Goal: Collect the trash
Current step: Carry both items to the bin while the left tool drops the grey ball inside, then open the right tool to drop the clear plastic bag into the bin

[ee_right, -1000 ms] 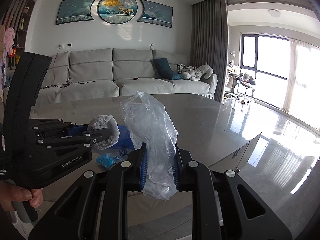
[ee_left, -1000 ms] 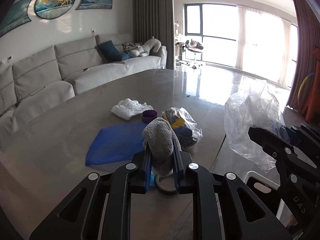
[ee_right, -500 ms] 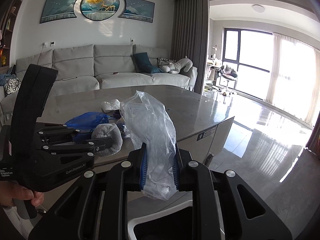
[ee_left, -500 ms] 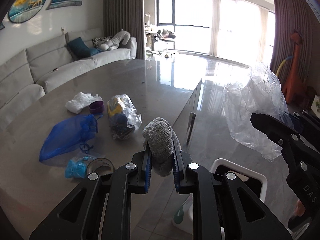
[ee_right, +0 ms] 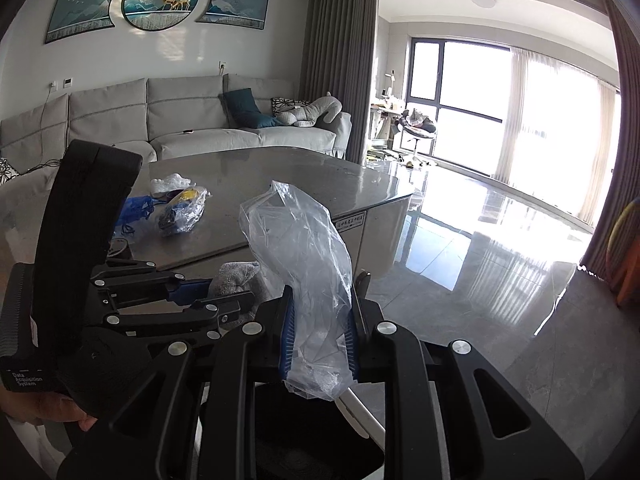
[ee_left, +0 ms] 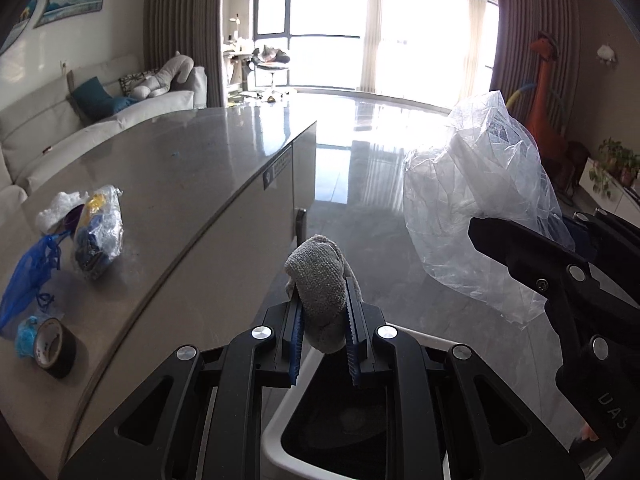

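Left wrist: glossy grey table edges sunlit tiled floor

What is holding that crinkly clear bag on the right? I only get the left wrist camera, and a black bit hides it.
Observer: The right gripper has the clear plastic bag pinched between its two blue pads; the right wrist view shows it.
Child: Does the bag poke out underneath?
Observer: Yes, its crumpled end hangs below the pads, next to the white rim of the bin in that picture.
Child: And who holds my gripper with the grey sock?
Observer: A bare hand grips the handle of the left gripper, at the lower left of that view.
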### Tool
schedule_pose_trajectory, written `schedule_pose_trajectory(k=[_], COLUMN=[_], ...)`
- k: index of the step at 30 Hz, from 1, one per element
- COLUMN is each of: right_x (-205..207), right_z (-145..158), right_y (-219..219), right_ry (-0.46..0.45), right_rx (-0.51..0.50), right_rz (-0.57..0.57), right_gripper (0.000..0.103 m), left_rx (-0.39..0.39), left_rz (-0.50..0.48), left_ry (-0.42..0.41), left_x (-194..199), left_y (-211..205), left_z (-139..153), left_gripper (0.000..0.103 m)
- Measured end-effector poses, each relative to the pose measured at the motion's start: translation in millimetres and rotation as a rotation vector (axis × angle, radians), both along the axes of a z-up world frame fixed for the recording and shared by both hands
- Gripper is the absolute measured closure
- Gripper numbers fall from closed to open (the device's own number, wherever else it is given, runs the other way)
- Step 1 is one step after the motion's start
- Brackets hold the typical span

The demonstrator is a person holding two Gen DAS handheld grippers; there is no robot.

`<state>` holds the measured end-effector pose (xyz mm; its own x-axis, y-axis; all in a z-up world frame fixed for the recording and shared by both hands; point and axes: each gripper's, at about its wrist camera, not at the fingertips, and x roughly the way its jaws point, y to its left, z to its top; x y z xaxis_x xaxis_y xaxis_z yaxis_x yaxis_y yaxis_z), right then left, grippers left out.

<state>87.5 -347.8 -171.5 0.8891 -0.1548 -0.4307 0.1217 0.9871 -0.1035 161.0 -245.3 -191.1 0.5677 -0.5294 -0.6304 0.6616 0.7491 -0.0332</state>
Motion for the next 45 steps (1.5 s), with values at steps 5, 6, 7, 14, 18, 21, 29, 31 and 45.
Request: schedule_pose_trajectory(k=[5,6,7,14,18,21,29,31,45], right_x=[-5.5,-6.8,-7.0,-3.7,0.9,2.0,5.0,5.9,9.5], right_z=[-9.0,-12.1,-14.6,-19.1,-26.4,-32.7,-36.5,-38.3,-44.5], right_y=[-22.0,-25.4,-27.6,-30.1,-34.7,-39.7,-39.0,-39.9,-42.6], right_ry=[0.036,0.041,0.049,0.063,0.082,0.103,0.122,0.125,0.136], right_rx=[0.022,0.027,0.033,0.045,0.053,0.071,0.061,0.062,0.069], right_rz=[-0.023,-0.028,-0.03,-0.024,-0.037,-0.044,-0.043,-0.046,-0.038], right_gripper=[0.08,0.08,0.08,0.08,0.08,0.08,0.079,0.079,0.078], left_rx=[0.02,0.029,0.039,0.084,0.096,0.112,0.276,0.312,0.302], left_rz=[-0.042,-0.048,-0.055,-0.078,-0.089,-0.093,-0.022,-0.02,0.053], left_ry=[0.027,0.032,0.037,0.074,0.129,0.173,0.171,0.103,-0.002], left_x=[-10.9,-13.1,-14.9,-17.6,-14.1,-15.2,-8.1,-10.5,-4.8], left_y=[-23.6,-27.4,-31.0,-42.6,-47.8,-52.9,-66.2,-65.9,-36.0], left_z=[-14.7,-18.8,-22.6,-41.6,-53.1,-62.2,-83.9,-84.2,-62.9], left_gripper=[0.086,0.086,0.086,0.086,0.086,0.086,0.004,0.005,0.005])
